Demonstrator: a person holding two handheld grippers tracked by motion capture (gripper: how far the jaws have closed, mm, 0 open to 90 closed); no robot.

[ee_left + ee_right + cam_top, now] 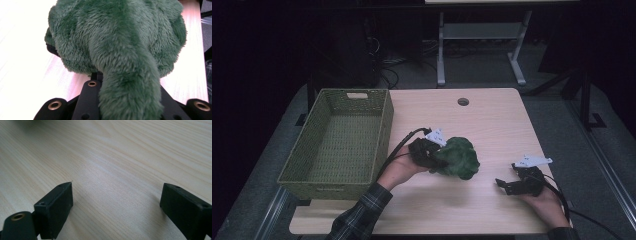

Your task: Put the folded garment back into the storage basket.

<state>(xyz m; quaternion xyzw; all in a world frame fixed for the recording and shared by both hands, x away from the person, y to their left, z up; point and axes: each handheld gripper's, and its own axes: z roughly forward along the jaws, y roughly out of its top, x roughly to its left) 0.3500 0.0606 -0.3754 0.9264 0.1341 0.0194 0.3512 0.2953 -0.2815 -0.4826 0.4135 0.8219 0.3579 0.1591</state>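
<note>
The green plush toy point(458, 157), mid-table at three o'clock of the basket point(384, 125), is clamped by a narrow tail in the left gripper point(434, 159), so it could slip free, while the right gripper point(508, 186) rests wide open.

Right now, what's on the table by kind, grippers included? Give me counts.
Green plush toy: 1, clamped in the left gripper
Green woven basket: 1
Grippers: 2, counting the right gripper, jaws apart above bare table
Total: 4
</note>
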